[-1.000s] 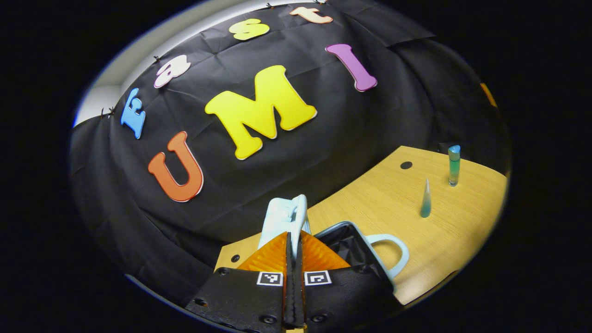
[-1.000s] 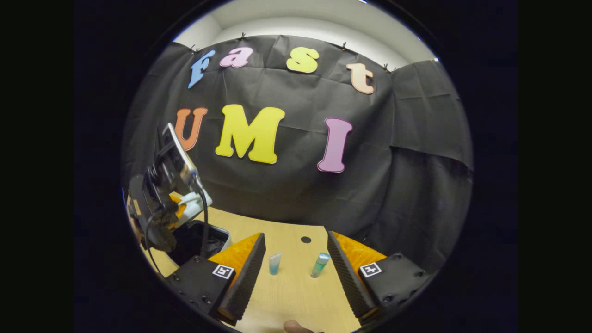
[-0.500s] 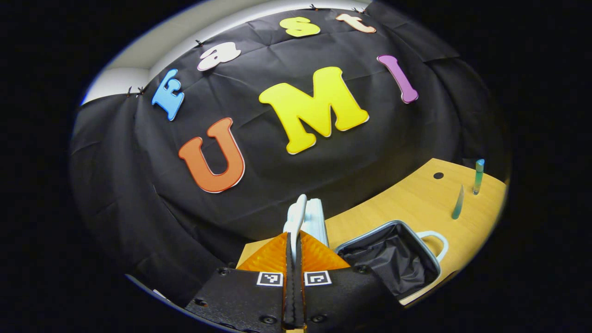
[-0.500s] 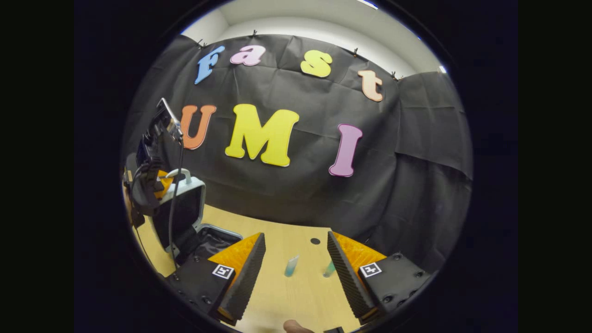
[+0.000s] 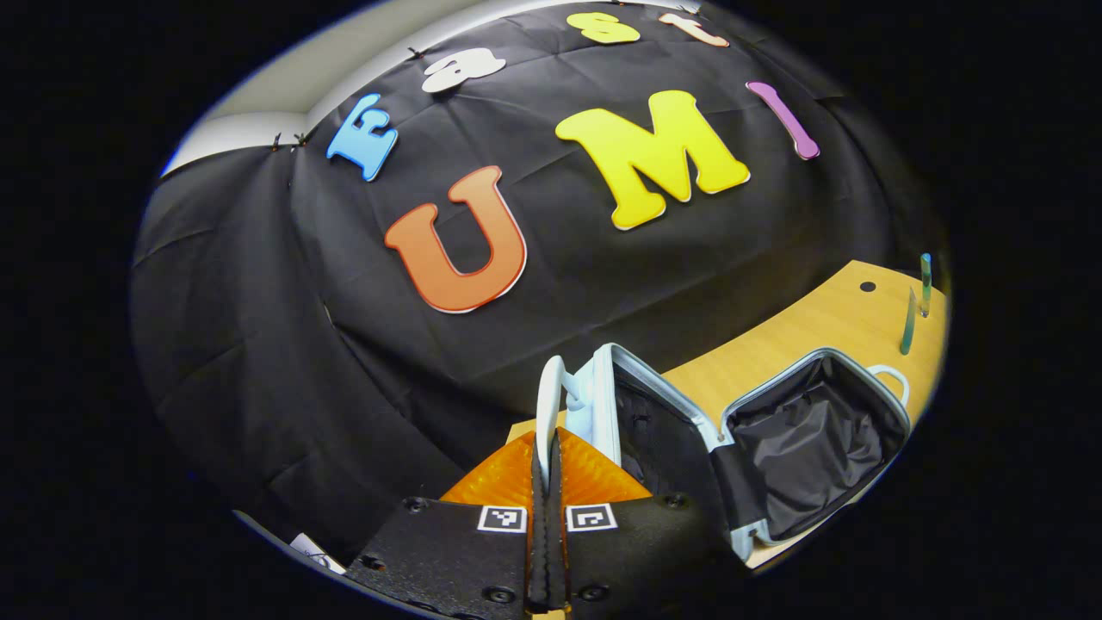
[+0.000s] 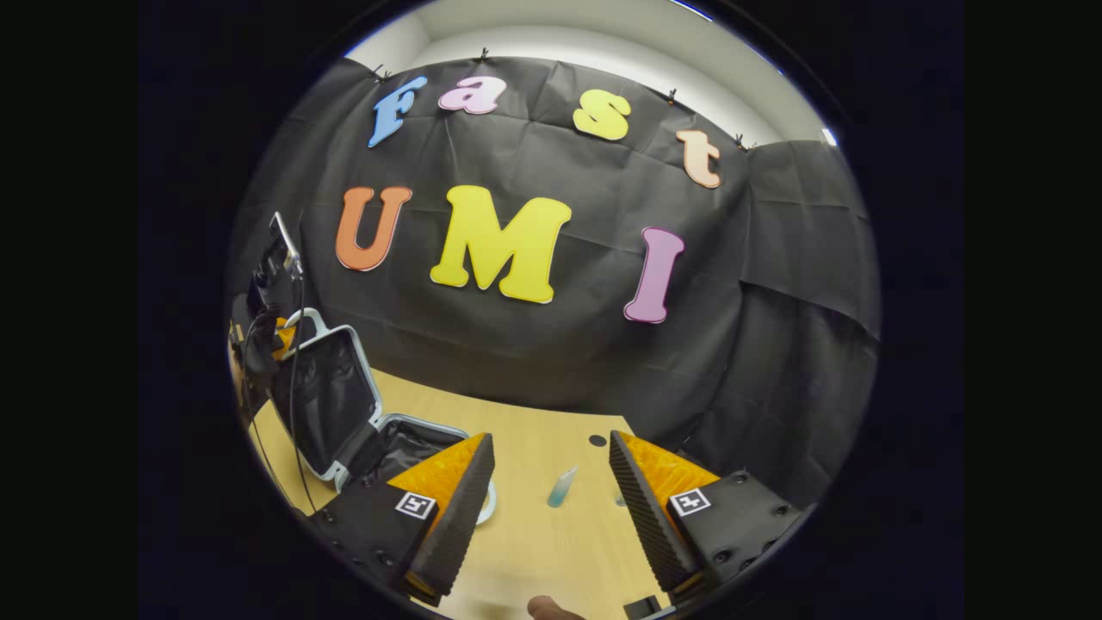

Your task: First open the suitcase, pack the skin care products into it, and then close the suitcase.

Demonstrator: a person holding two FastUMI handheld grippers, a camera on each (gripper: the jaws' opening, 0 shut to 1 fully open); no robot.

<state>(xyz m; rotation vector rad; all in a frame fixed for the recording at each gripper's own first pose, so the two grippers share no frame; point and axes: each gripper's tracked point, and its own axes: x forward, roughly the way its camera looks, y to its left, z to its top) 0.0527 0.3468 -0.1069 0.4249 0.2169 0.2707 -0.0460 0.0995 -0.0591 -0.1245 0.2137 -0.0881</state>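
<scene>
The opening step was in hand. The left tool (image 5: 546, 448) was clamped on the pale handle (image 5: 549, 405) of the suitcase lid (image 5: 641, 413), holding the lid up near vertical over the dark-lined suitcase base (image 5: 809, 448), which sat near the worktop's (image 6: 534, 542) left edge. The right tool (image 6: 551, 491) hung with its jaws spread wide and nothing between them, above the worktop's middle, facing a small blue-green tube (image 6: 561, 487). A second product (image 5: 925, 284) stood just beyond it, toward the back edge. Next, I judged, the lid needed laying fully back and releasing, then the right tool lowering onto the tube. Bare worktop lay between tube and suitcase, giving room to carry across.
</scene>
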